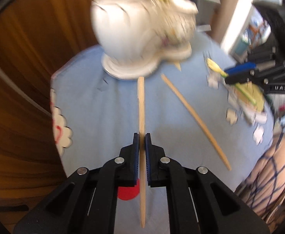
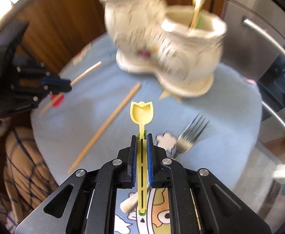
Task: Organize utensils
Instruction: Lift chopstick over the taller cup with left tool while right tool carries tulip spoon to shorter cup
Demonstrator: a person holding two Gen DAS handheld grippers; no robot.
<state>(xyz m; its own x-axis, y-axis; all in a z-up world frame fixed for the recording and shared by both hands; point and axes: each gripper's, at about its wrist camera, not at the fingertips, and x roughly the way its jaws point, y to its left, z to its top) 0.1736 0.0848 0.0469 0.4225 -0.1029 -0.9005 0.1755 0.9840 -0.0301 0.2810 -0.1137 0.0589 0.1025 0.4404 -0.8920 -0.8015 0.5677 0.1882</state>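
Both sets of fingers are clamped — left gripper (image 1: 142,136) on a chopstick (image 1: 141,117), right gripper (image 2: 142,136) on a yellow spoon (image 2: 142,113) — near the white holder (image 2: 162,44).

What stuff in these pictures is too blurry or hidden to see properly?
- Left wrist view: white ceramic holder is motion-blurred; its pattern and contents are unreadable.
- Right wrist view: fork handle is hidden behind the right gripper.
- Right wrist view: utensils standing in the holder's smaller cup are blurred.
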